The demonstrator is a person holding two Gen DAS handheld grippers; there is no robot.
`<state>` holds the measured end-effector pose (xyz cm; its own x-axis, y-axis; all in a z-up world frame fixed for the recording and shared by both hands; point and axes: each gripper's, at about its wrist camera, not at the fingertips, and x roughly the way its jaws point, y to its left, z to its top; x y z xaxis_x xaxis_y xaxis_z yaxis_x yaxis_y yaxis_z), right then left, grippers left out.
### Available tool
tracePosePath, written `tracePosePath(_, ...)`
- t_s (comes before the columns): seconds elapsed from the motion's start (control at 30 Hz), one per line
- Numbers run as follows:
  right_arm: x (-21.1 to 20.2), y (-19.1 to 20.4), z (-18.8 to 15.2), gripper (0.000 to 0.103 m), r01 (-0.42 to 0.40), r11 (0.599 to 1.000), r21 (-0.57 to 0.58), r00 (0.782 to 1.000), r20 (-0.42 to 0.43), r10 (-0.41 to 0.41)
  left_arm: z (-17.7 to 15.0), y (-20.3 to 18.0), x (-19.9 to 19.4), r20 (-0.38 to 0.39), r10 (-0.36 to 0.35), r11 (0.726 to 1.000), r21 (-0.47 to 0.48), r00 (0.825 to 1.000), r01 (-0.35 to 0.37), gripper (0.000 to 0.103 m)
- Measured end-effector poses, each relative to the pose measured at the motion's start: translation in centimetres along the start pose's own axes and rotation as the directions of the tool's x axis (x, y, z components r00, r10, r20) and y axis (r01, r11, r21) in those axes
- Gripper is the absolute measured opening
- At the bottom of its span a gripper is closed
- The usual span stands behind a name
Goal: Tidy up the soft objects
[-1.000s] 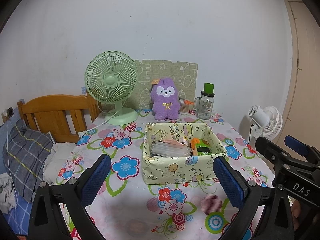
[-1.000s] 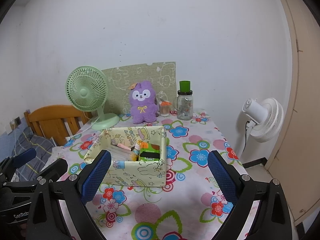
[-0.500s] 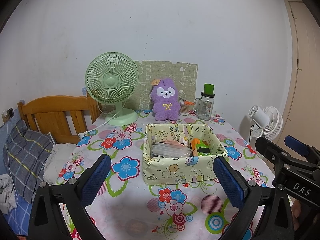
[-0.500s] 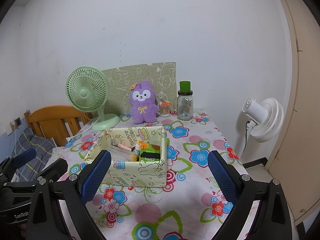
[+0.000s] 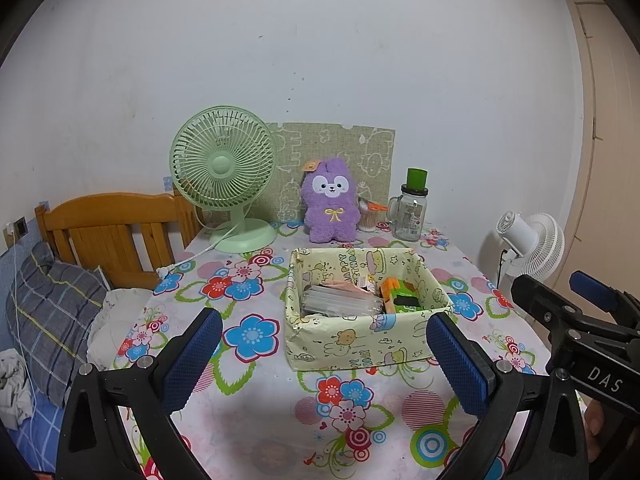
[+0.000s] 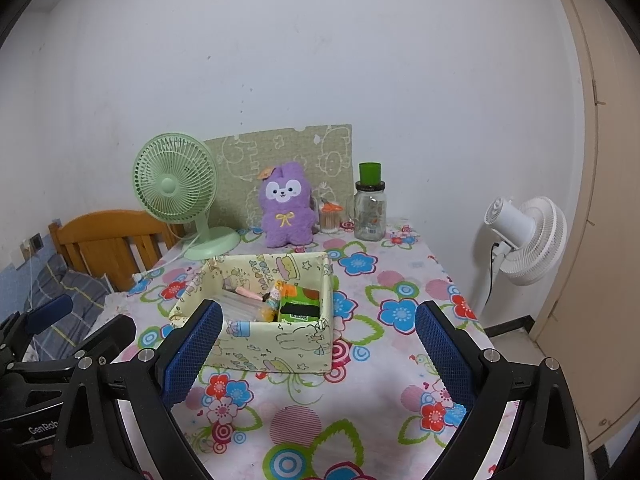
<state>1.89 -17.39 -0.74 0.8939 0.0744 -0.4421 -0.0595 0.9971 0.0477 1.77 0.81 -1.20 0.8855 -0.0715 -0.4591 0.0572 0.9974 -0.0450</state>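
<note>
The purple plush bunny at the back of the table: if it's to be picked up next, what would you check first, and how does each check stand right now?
1. Left gripper open and empty: ok.
2. Right gripper open and empty: ok.
3. Purple plush bunny in plain view, upright against the green board: ok.
4. Path to it: the yellow box sits between grippers and bunny, so go over or around: not ok.
5. Neighbours: glass jar and green fan stand close on either side: cannot tell the clearance.
6. Room in the box for the bunny: cannot tell.
</note>
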Motion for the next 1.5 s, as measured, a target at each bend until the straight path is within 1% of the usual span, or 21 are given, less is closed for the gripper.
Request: tracePosePath(1.5, -0.75, -0.17, 0.08, 0.099, -0.003, 1.0, 0.004, 1.0, 0.017, 0.003, 0.1, 0.1, -0.57, 0.015, -0.005, 1.0, 0.007, 1.0, 0.005, 0.103)
